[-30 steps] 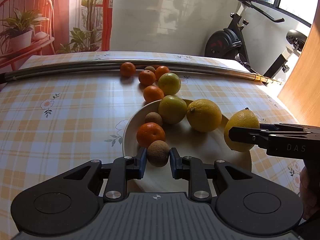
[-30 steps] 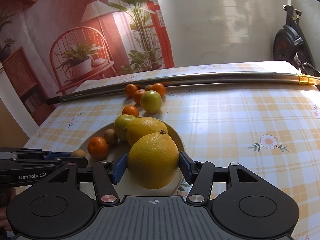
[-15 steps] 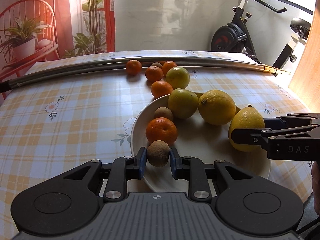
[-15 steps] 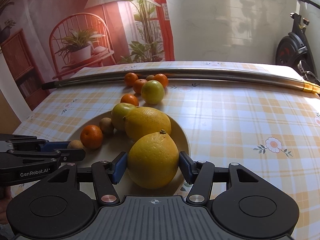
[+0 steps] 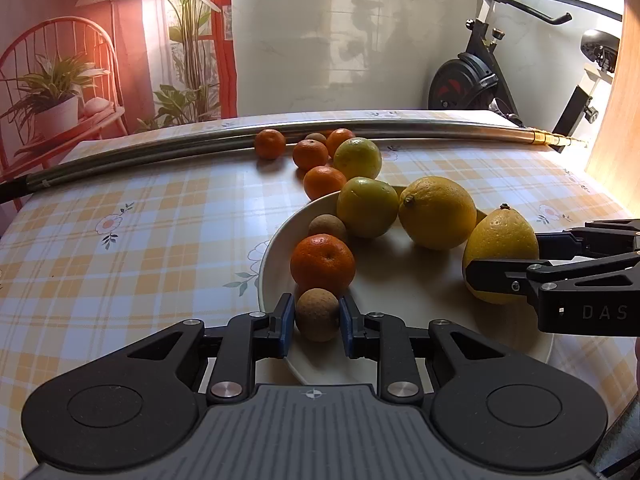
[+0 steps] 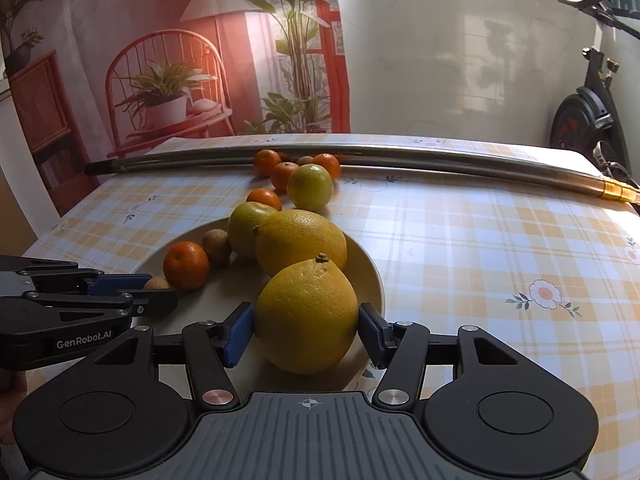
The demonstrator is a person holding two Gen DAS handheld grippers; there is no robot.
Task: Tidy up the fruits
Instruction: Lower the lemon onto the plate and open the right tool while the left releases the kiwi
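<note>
l fingers (image 5: 317,322) – longan (image 5: 317,315), r fingers (image 6: 306,334) – lemon (image 6: 307,316)

A lived-in home is being shown. A table (image 6: 460,240) is being covered by a checked, flower-printed cloth, and fruit is being kept on a white plate (image 5: 400,304) at its middle. At two o'clock an exercise bike (image 5: 476,80) is being stored against a pale wall (image 5: 340,32). From nine to eleven o'clock a wall picture (image 6: 168,60) of a chair, lamp and potted plants is being displayed.
</note>
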